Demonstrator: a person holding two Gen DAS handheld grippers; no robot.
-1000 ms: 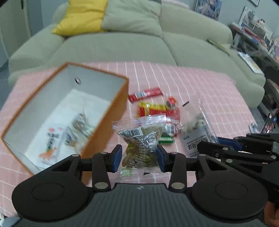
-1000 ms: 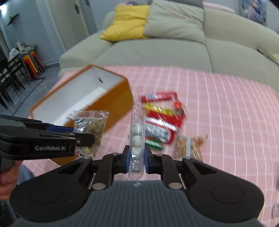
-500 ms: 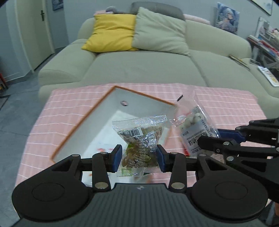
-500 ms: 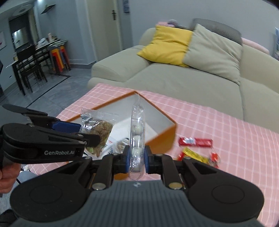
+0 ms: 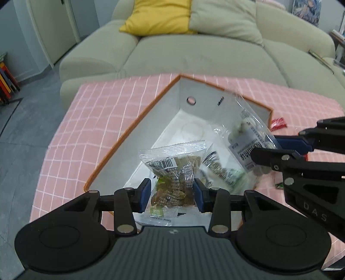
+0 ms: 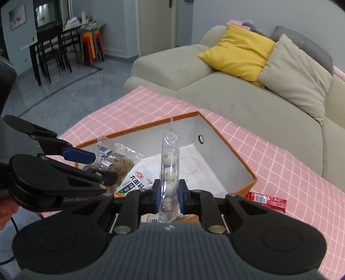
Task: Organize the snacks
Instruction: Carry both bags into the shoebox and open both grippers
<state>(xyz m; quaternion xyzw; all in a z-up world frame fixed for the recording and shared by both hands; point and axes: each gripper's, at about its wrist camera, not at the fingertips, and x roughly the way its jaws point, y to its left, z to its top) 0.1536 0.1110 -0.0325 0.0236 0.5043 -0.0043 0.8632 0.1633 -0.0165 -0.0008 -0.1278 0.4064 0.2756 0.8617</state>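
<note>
My left gripper (image 5: pixel 171 195) is shut on a clear packet of brown-green snacks (image 5: pixel 174 170) and holds it over the open orange box (image 5: pixel 129 133). My right gripper (image 6: pixel 169 195) is shut on a clear packet of white balls (image 6: pixel 170 170), edge-on to its camera, also above the box (image 6: pixel 228 140). In the left wrist view the ball packet (image 5: pixel 248 137) hangs at the right, over the box's right side. The box has white inner walls and holds several packets, one white with a red logo (image 6: pixel 138 178).
A red snack bar (image 6: pixel 266 201) lies on the pink checked tablecloth (image 6: pixel 280 163) just right of the box. A beige sofa (image 5: pixel 194 49) with a yellow cushion (image 5: pixel 159 17) stands behind the table. Dark dining chairs (image 6: pixel 51 53) are far left.
Both grippers have carried their packets left from the snack pile to above the box. The box now fills the middle of both views.
</note>
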